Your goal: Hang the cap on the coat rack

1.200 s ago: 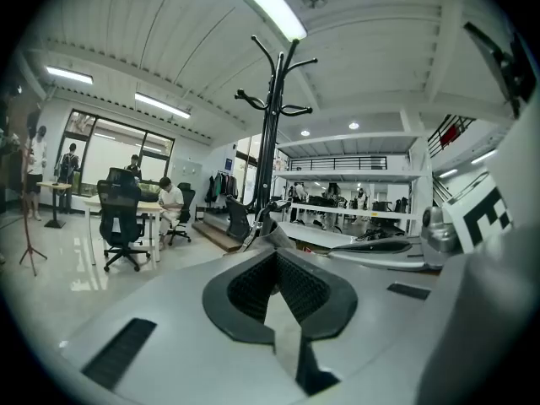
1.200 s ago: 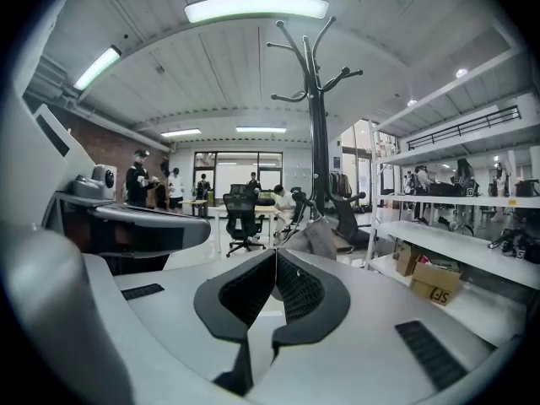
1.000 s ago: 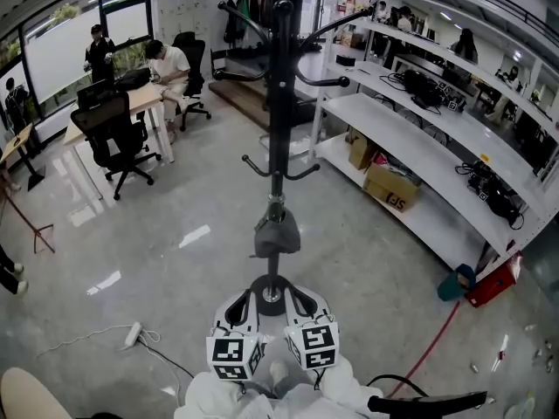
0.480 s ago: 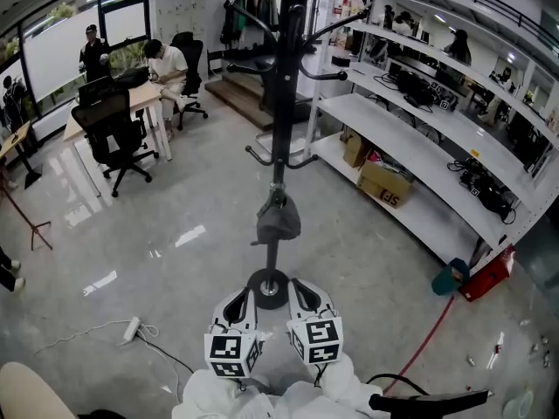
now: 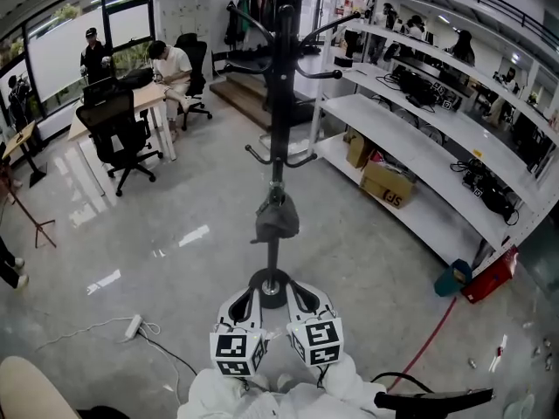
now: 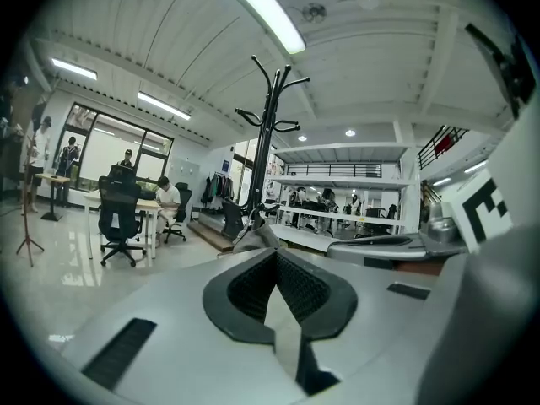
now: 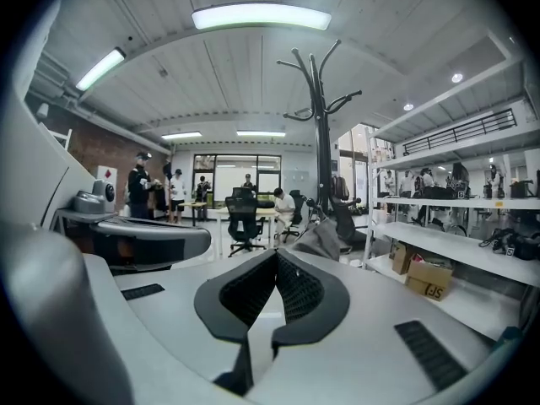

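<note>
A tall black coat rack (image 5: 281,103) stands in front of me, its round base (image 5: 271,288) on the floor just beyond both grippers. A grey cap (image 5: 277,220) hangs on a low hook of the pole. My left gripper (image 5: 245,298) and right gripper (image 5: 300,298) sit side by side close to my body. Both are shut and hold nothing. In the left gripper view the left gripper (image 6: 274,252) points at the cap (image 6: 254,234) and the rack (image 6: 263,142). From the right gripper (image 7: 275,253) the cap (image 7: 321,238) and the rack (image 7: 321,125) show too.
White shelving (image 5: 419,147) with a cardboard box (image 5: 389,186) runs along the right. An office chair (image 5: 118,129), a desk and a seated person (image 5: 170,64) are at the left. A power strip (image 5: 133,328) and a red cable (image 5: 432,339) lie on the floor.
The cap stays on its hook. Both grippers hold almost still and shut; the head view has shifted slightly.
</note>
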